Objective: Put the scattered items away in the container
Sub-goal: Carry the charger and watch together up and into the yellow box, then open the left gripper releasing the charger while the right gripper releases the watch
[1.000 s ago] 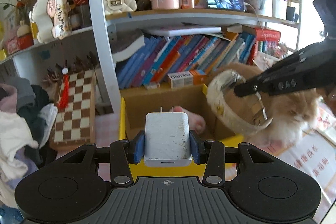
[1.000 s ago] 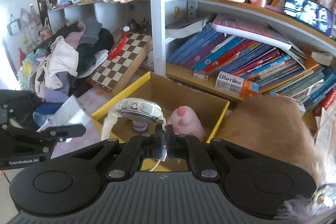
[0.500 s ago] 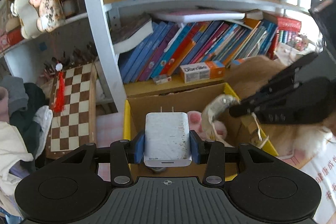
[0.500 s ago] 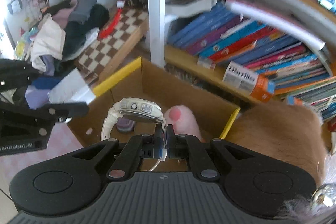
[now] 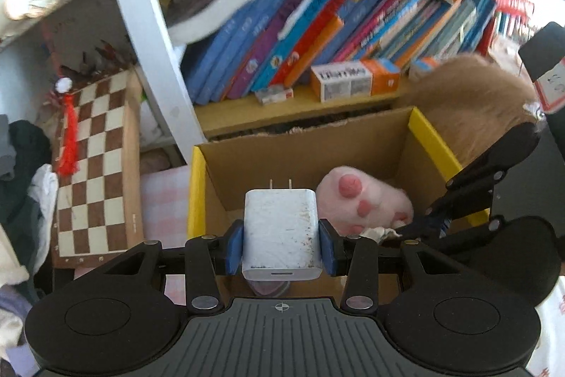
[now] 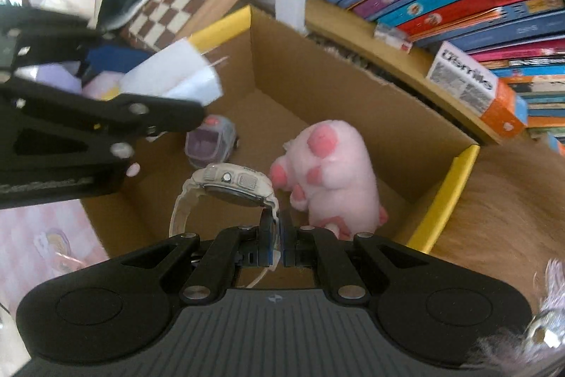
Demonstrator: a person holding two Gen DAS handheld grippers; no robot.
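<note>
While earlier above the rim, both grippers now lower over cardboard box (image 5: 381, 143): left gripper (image 5: 281, 244) clamping charger (image 5: 281, 235), right gripper (image 6: 277, 244) pinching watch (image 6: 229, 186).

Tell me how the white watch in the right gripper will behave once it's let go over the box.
The watch hangs by its strap from the right gripper; the looped strap looks flexible, so it will probably flop. The heavier-looking case likely lands first inside the cardboard box, perhaps against the pink plush paw.

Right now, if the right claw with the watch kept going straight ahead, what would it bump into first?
Probably the pink plush paw lying in the cardboard box. The right claw points down into the box, and the watch it grips already hangs close to the paw. Depth is hard to judge, so it might reach the box floor instead.
</note>
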